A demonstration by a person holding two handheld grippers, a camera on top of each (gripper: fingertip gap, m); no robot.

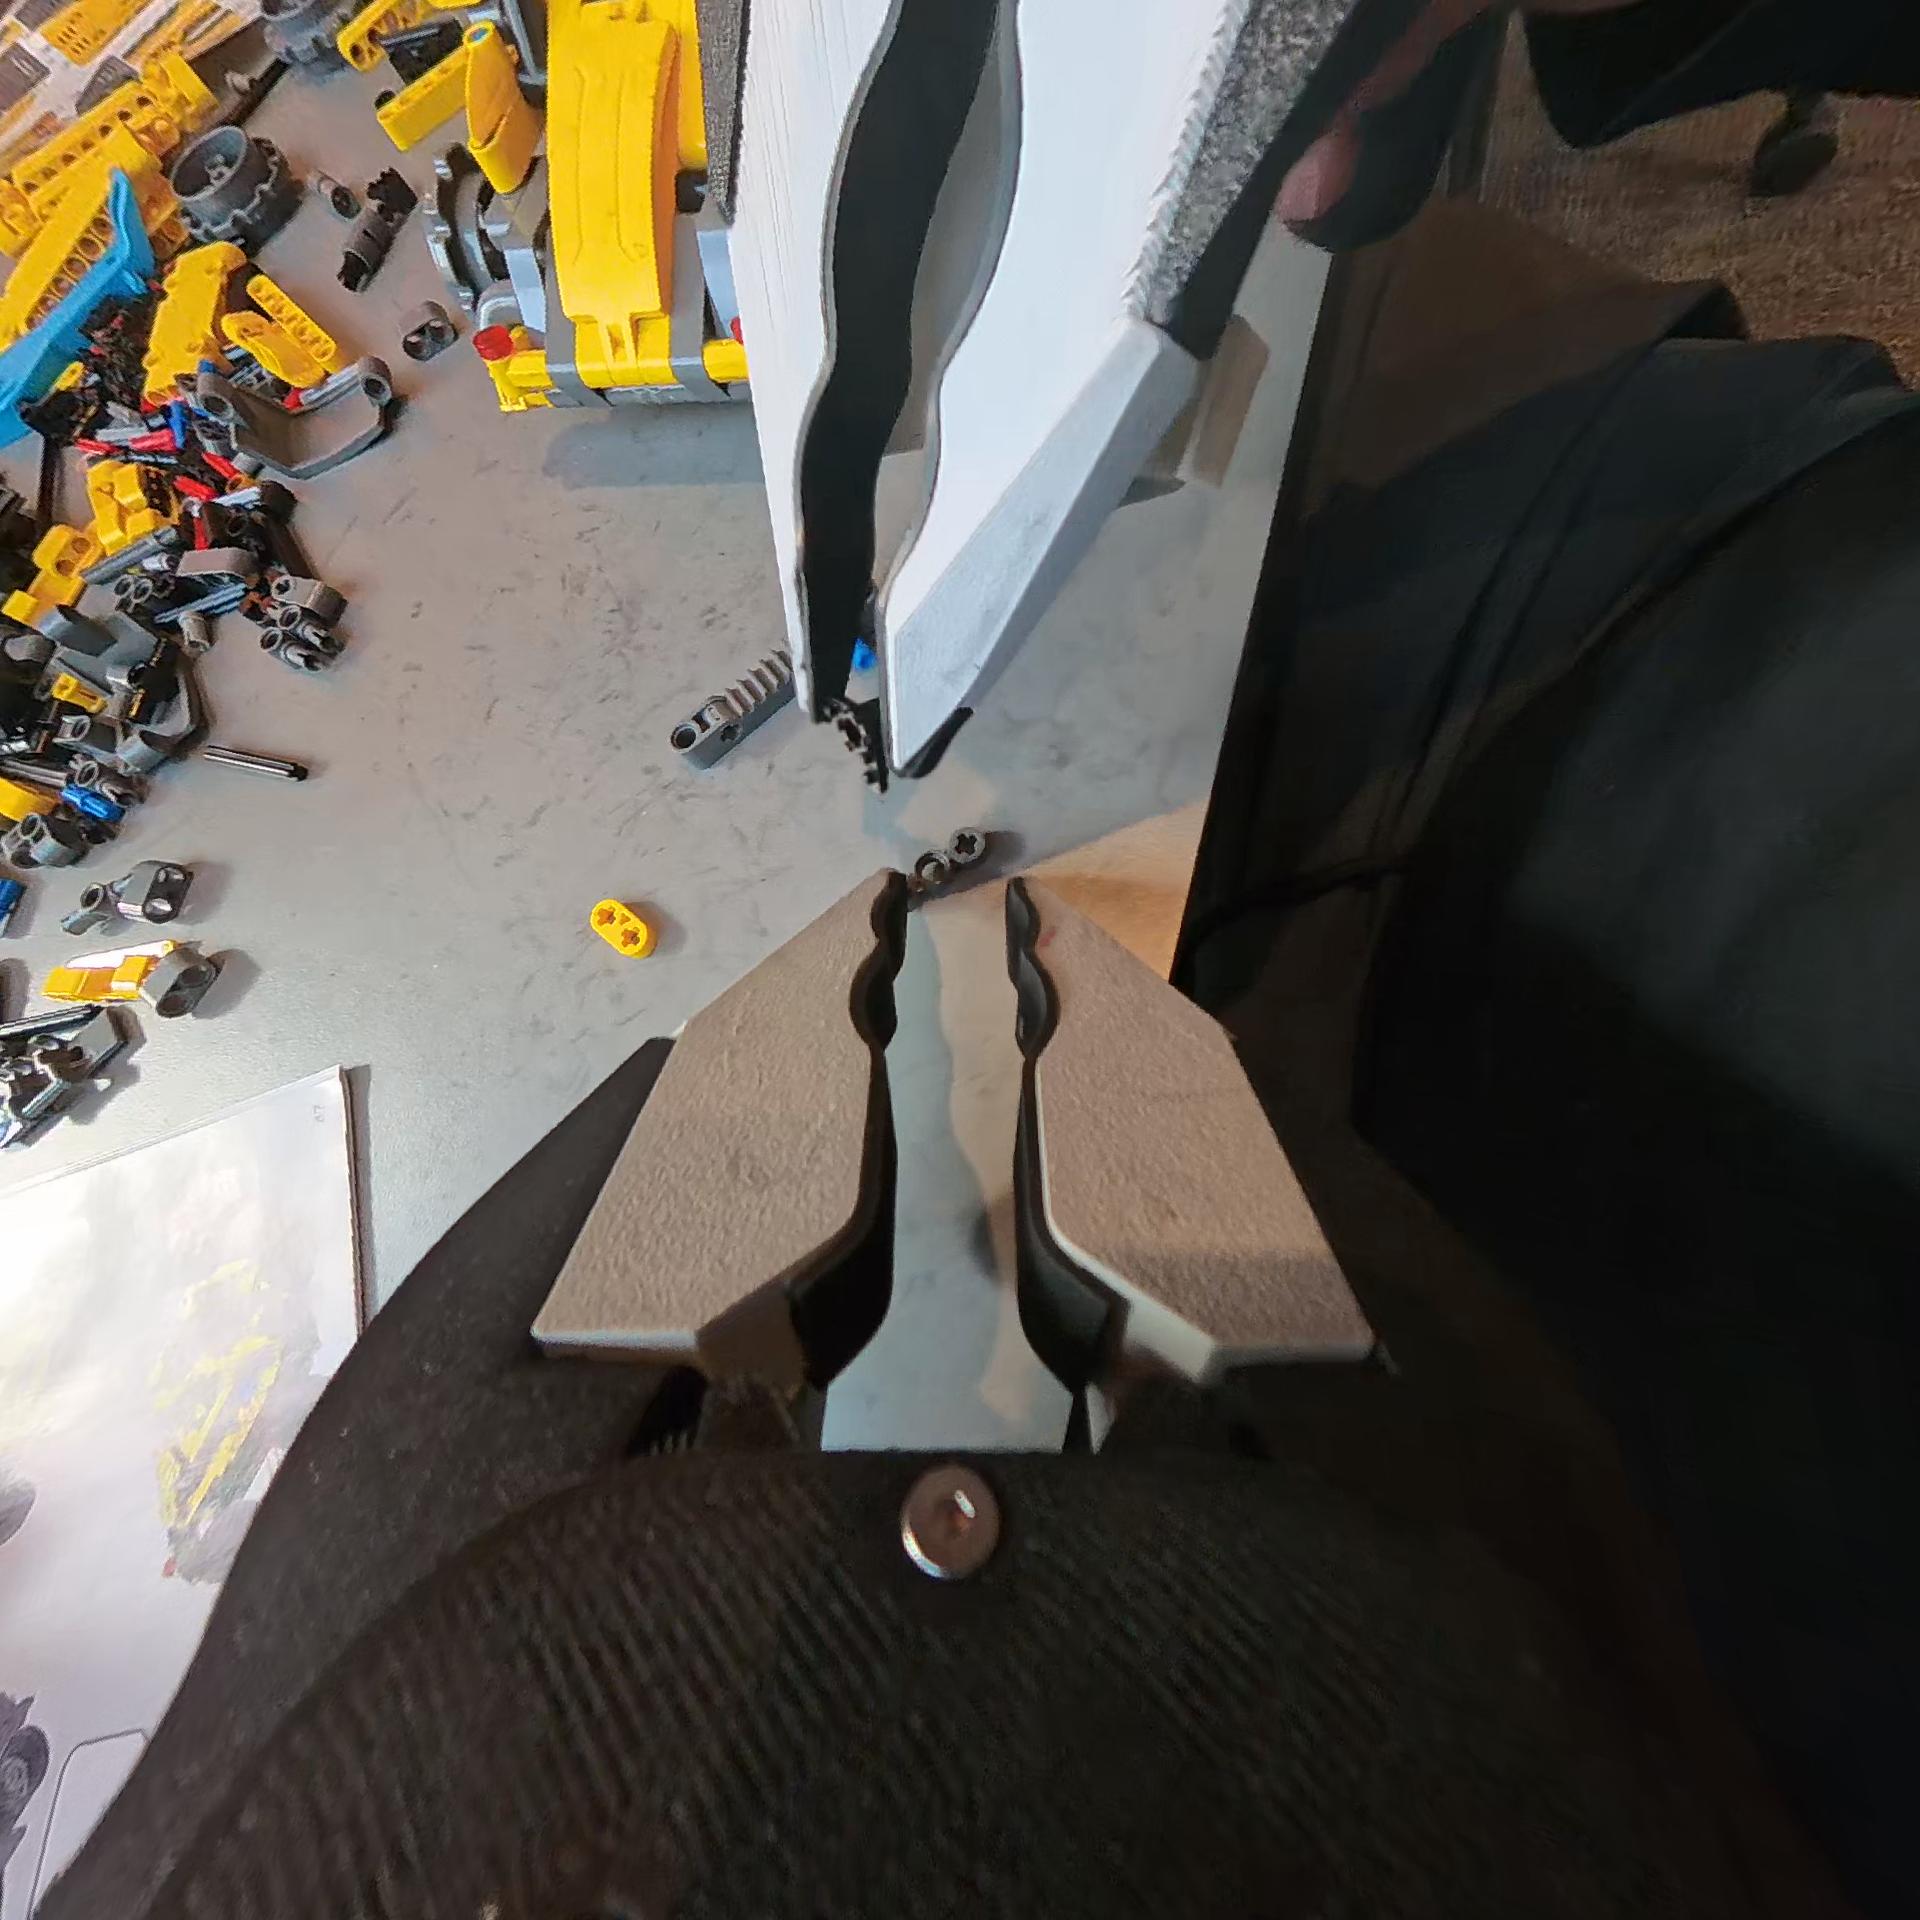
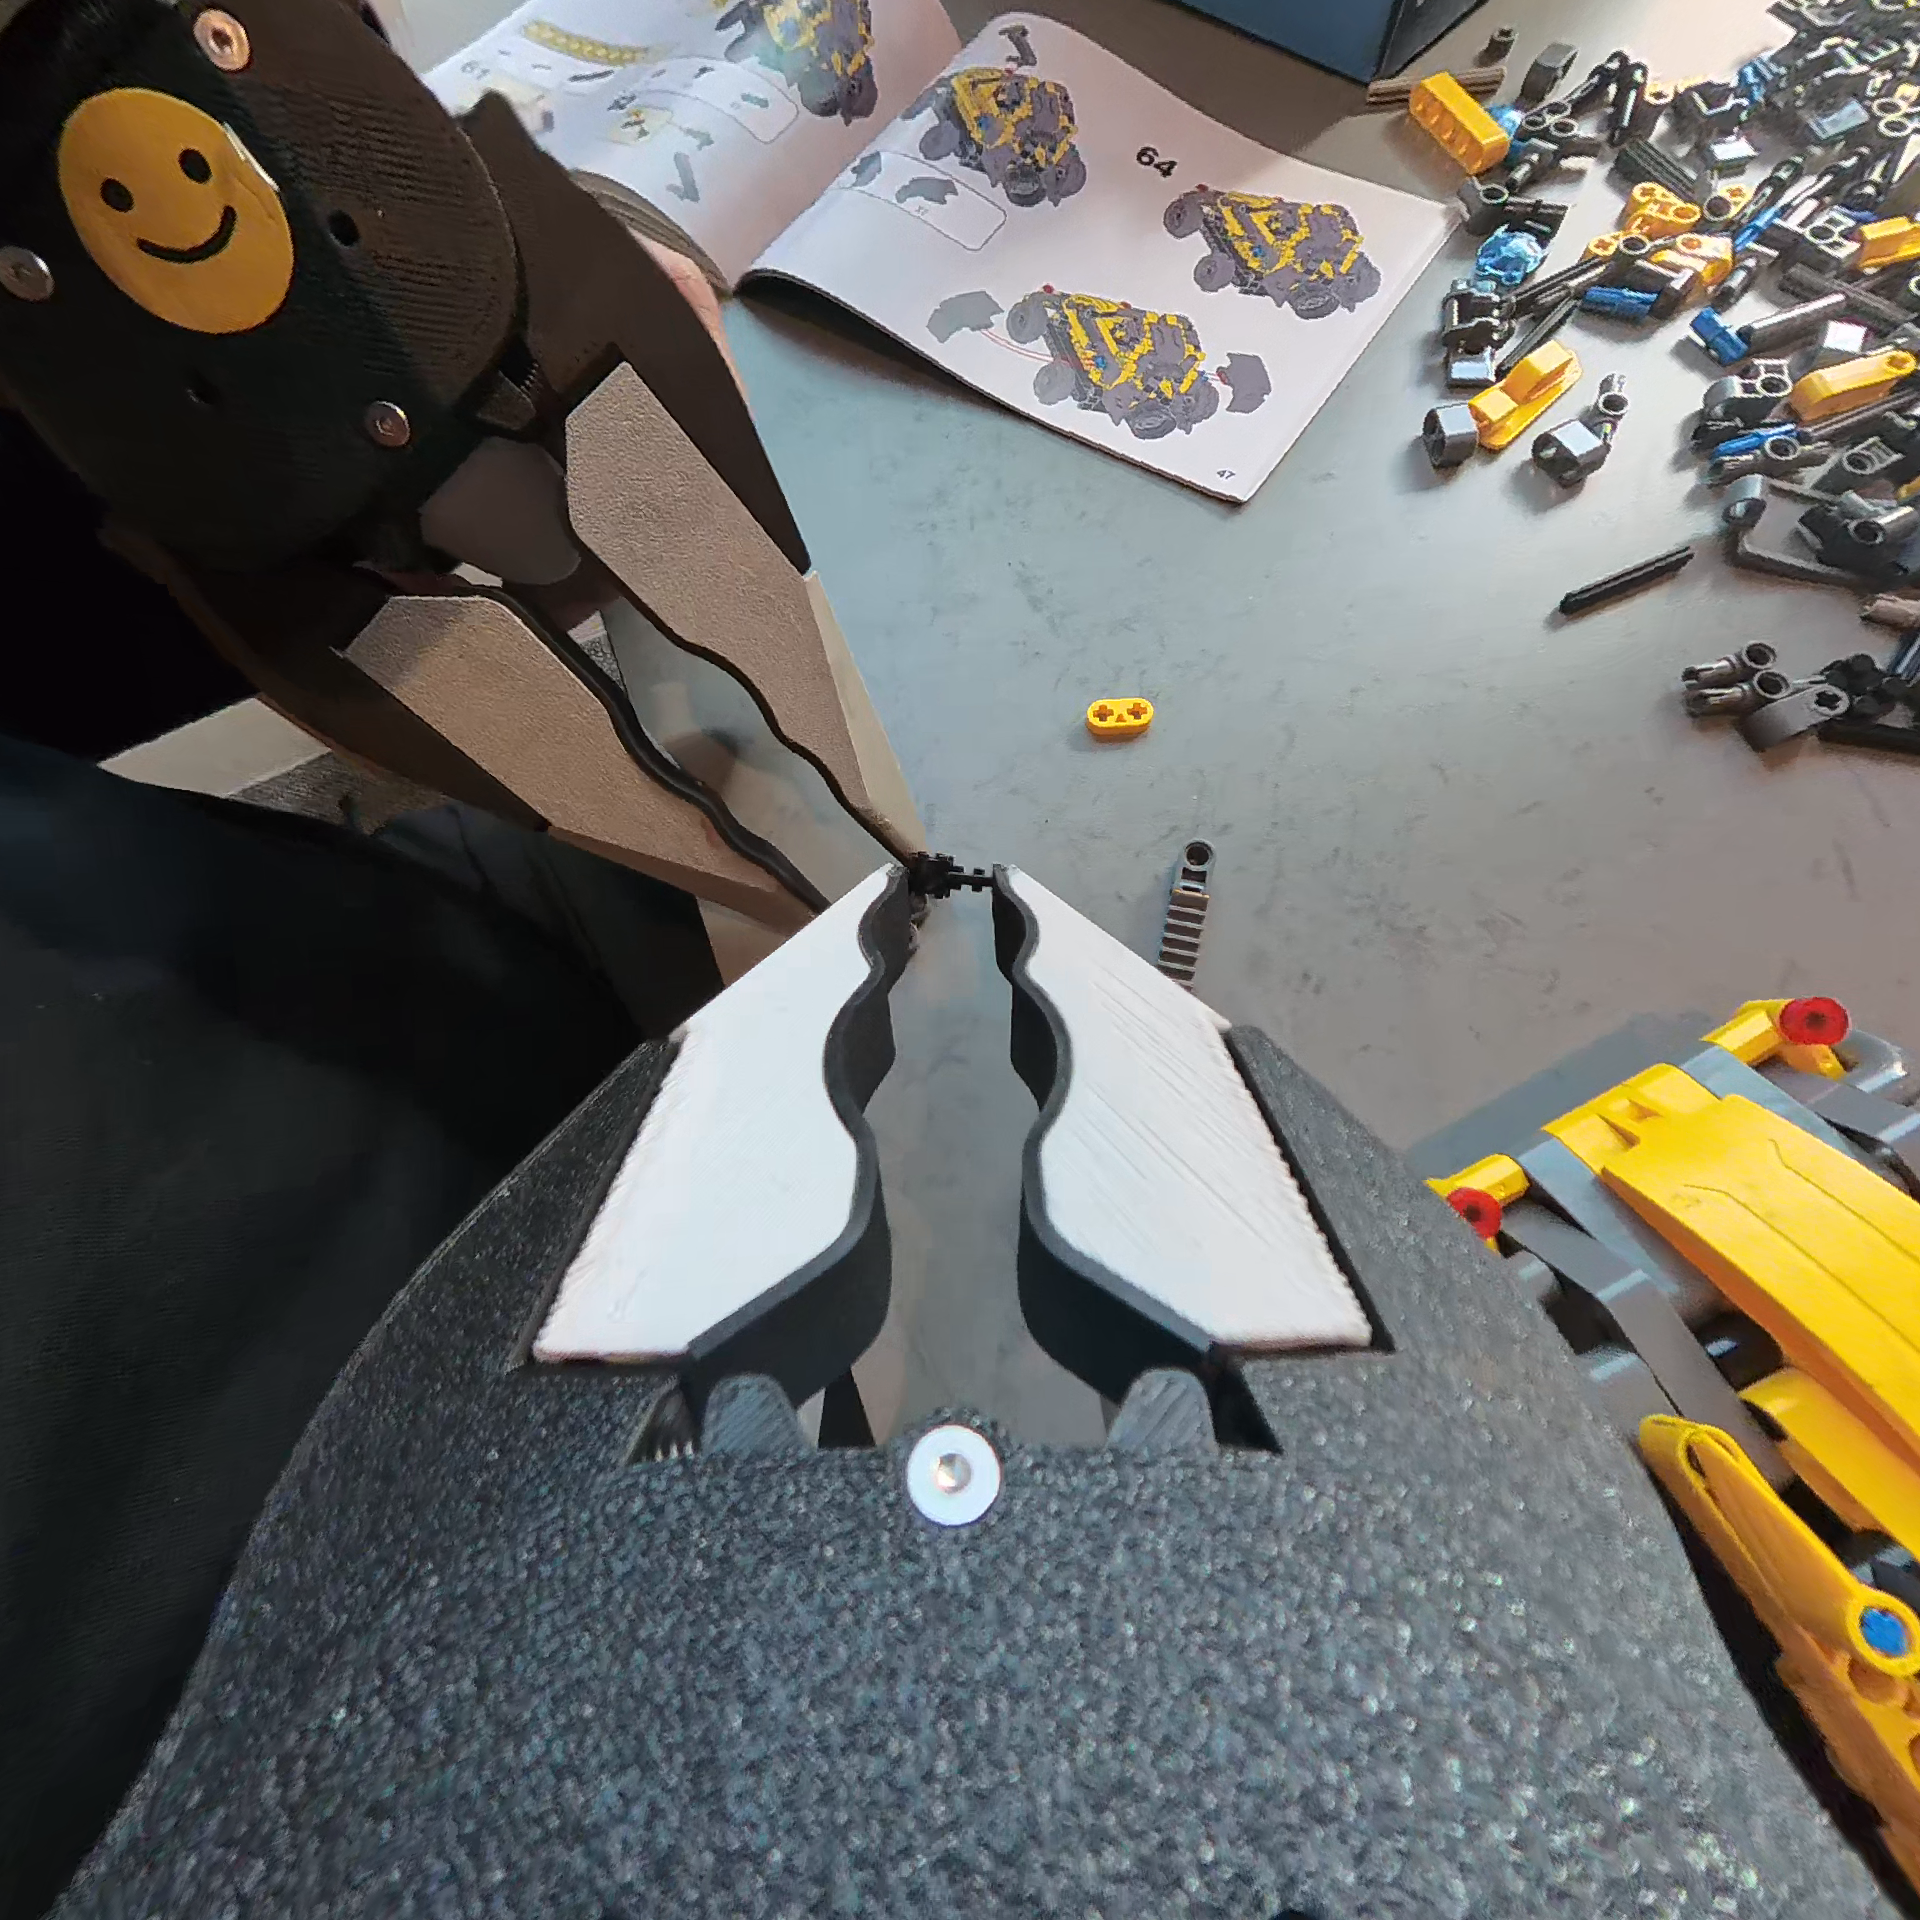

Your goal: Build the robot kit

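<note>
My left gripper (image 1: 956, 883) has its grey fingers nearly together, pinching a small dark grey two-hole connector (image 1: 951, 852) at their tips, above the near edge of the grey table (image 1: 520, 623). My right gripper (image 2: 945, 875), with white fingers, is shut on a small black pin (image 2: 948, 878) held crosswise between its tips. In the left wrist view it comes down from above (image 1: 894, 753), and the black pin (image 1: 857, 732) sits a short way above the connector. The left gripper's body bears a yellow smiley disc (image 2: 171, 208).
A yellow two-hole piece (image 1: 623, 927) (image 2: 1119, 716) and a grey toothed rack (image 1: 732, 712) (image 2: 1184, 925) lie close by. A yellow and grey model (image 1: 613, 208) (image 2: 1714, 1299), a pile of loose parts (image 1: 125, 520) (image 2: 1714, 260) and an open booklet (image 2: 1091, 260) surround them. Both grippers' tips are close together, under 4 cm apart.
</note>
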